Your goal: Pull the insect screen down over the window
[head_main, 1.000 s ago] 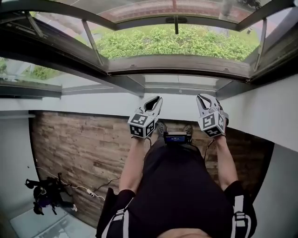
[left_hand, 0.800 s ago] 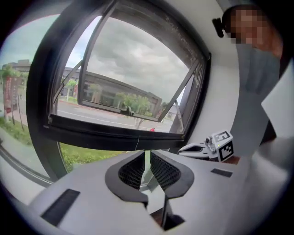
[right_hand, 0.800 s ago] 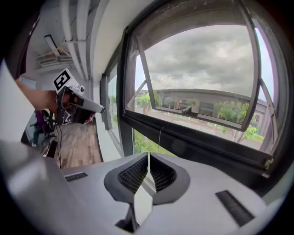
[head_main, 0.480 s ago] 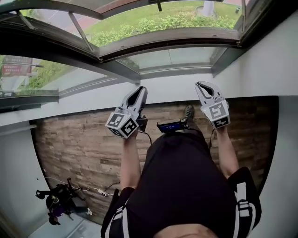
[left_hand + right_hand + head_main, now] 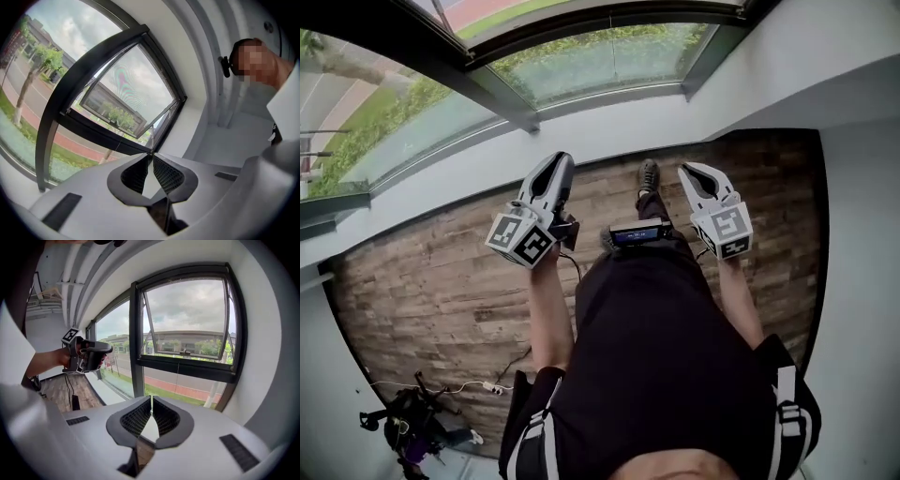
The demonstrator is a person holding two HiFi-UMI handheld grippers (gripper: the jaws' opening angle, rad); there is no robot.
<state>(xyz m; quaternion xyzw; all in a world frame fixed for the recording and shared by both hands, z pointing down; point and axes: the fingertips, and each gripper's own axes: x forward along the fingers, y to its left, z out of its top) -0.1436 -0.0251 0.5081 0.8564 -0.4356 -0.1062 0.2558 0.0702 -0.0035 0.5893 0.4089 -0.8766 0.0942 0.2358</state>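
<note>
1. Grey-white plastic shells fill the bottom of both gripper views. I have the left gripper (image 5: 560,161) and the right gripper (image 5: 688,170) raised in front of me, level with each other and well apart. Both are aimed toward the window (image 5: 187,319).
2. On the left gripper the fingertips meet. Only a narrow wedge of gap shows lower down between the black ribbed pads (image 5: 167,175), and nothing sits in it.
3. The right gripper looks the same from its own view, with tips together, a slim gap below them and no object between the pads.
4. The window has a dark frame, and its sash is swung outward on side struts. The right gripper view faces it almost squarely, and a thin cord (image 5: 177,369) hangs down the middle of the opening. Neither gripper touches the frame or the cord.
5. I cannot make out the insect screen as a sheet in any view. The left gripper view shows a rippled pink-and-teal sheen across the sash, and I cannot tell whether that is mesh or glass.
6. In the head view a white sill (image 5: 478,183) runs under the window, with a wood-plank floor (image 5: 441,281) below it. My shoe (image 5: 648,175) is near the sill, and a small device (image 5: 636,232) with a lit display sits at my waist. Dark gear (image 5: 401,433) and a white cable (image 5: 469,386) lie at the lower left.
</note>
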